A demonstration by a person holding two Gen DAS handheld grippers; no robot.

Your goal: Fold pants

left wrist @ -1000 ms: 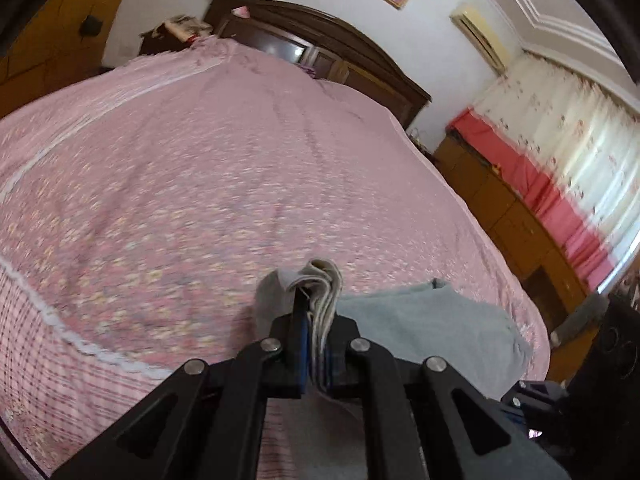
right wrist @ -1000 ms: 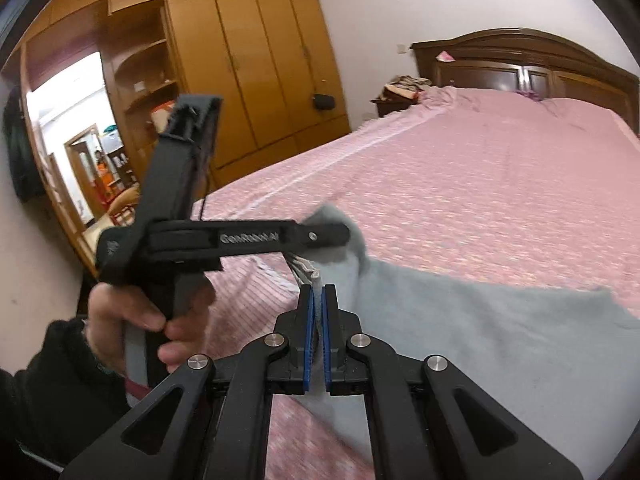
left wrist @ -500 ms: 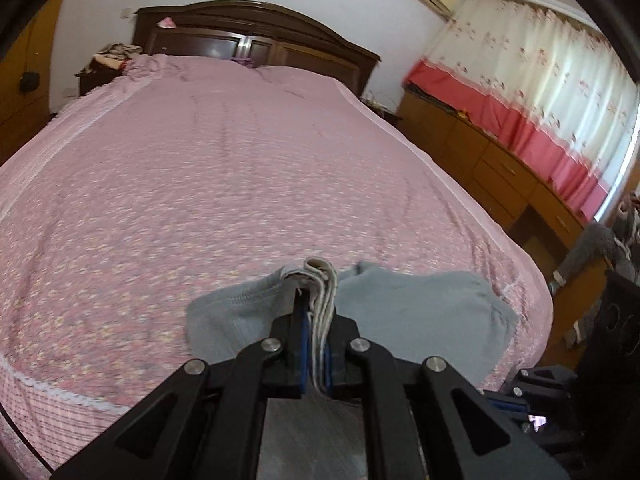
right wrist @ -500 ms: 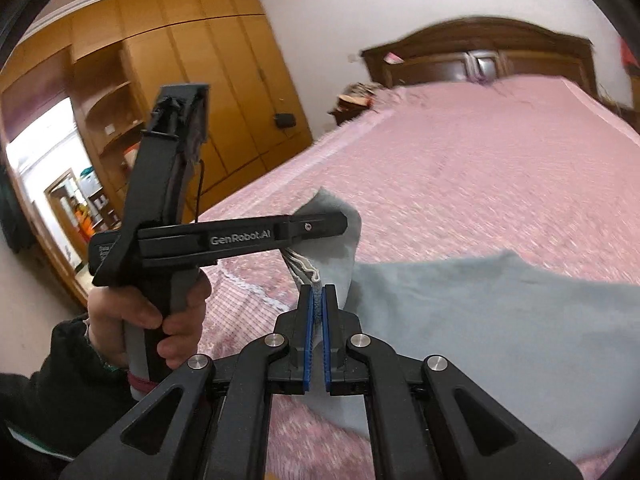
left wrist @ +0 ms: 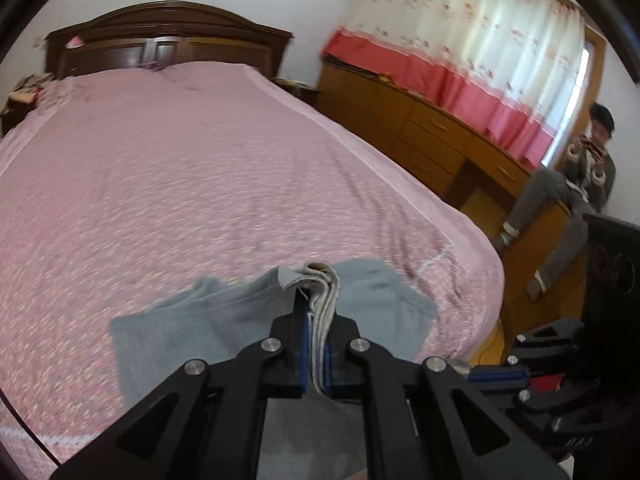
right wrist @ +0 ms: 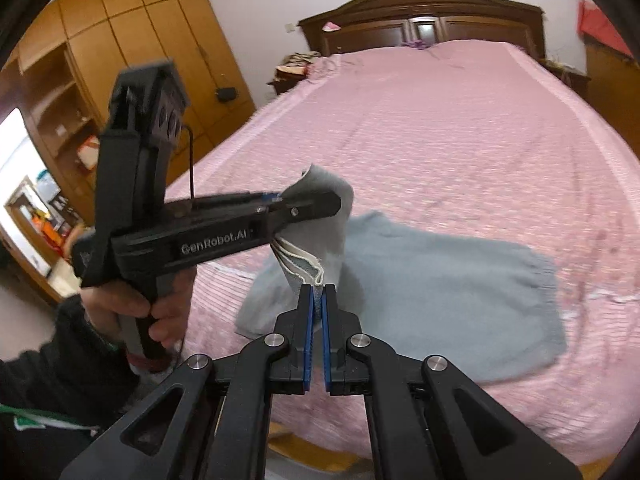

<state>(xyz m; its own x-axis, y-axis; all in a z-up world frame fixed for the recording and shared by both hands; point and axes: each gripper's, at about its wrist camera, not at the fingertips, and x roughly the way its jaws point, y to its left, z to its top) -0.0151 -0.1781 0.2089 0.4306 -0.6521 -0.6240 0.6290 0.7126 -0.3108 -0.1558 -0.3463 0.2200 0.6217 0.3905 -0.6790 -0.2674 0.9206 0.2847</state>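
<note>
The grey pants (right wrist: 440, 288) trail over the foot of the pink bed (right wrist: 460, 140), with one end lifted off it. In the left wrist view my left gripper (left wrist: 316, 320) is shut on a bunched, cream-lined edge of the pants (left wrist: 192, 320). My right gripper (right wrist: 318, 292) is shut on the same lifted edge, a little lower. From the right wrist view the left gripper (right wrist: 332, 204) crosses from the left, held by a hand (right wrist: 160, 308), its tip pinching the cloth just above my right fingertips. The two grips sit close together.
A dark wooden headboard (left wrist: 168, 40) stands at the bed's far end. Wooden wardrobes (right wrist: 120, 40) line the left side and a dresser (left wrist: 432, 140) under red-and-white curtains (left wrist: 460, 40) lines the right. A person (left wrist: 576, 184) sits at the dresser's near end.
Both grippers have swung across the foot of the bed toward the window side and risen a little, carrying the pinched edge. The pants have dragged along and now lie further onto the bed.
</note>
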